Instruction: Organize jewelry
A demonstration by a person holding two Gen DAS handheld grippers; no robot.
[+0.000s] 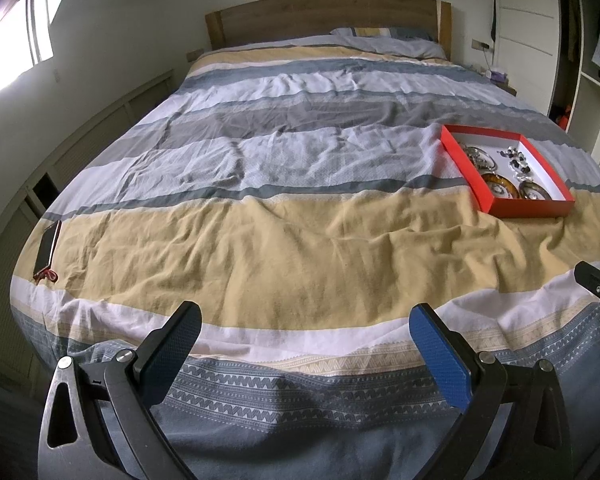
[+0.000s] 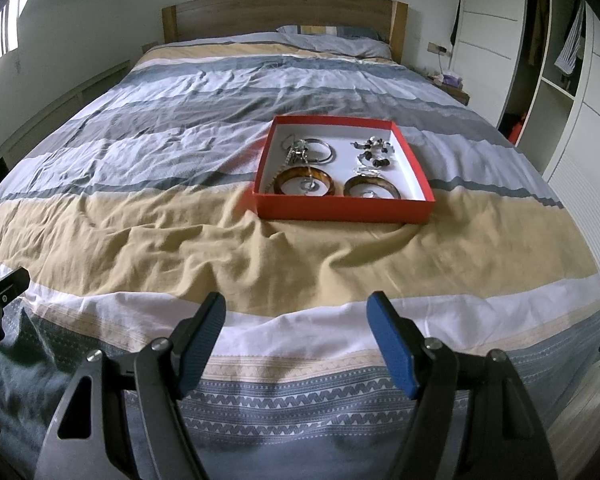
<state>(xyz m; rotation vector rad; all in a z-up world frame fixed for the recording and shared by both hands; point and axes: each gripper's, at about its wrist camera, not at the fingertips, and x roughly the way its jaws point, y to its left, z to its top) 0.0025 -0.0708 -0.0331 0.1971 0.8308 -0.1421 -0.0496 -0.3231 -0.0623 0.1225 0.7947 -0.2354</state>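
Observation:
A shallow red box (image 2: 342, 208) with a white inside lies on the striped bedspread, straight ahead in the right wrist view and at the right in the left wrist view (image 1: 460, 160). In it lie two brown bangles (image 2: 303, 179), silver bangles (image 2: 320, 150), a silver chain and a dark beaded piece (image 2: 374, 154). My left gripper (image 1: 304, 316) is open and empty at the foot of the bed, far left of the box. My right gripper (image 2: 298, 304) is open and empty at the bed's foot, well short of the box.
A dark phone (image 1: 47, 246) with a red charm lies near the bed's left edge. A wooden headboard (image 2: 284, 10) and pillows are at the far end. White wardrobes (image 2: 560, 92) and a nightstand stand on the right, a window on the left.

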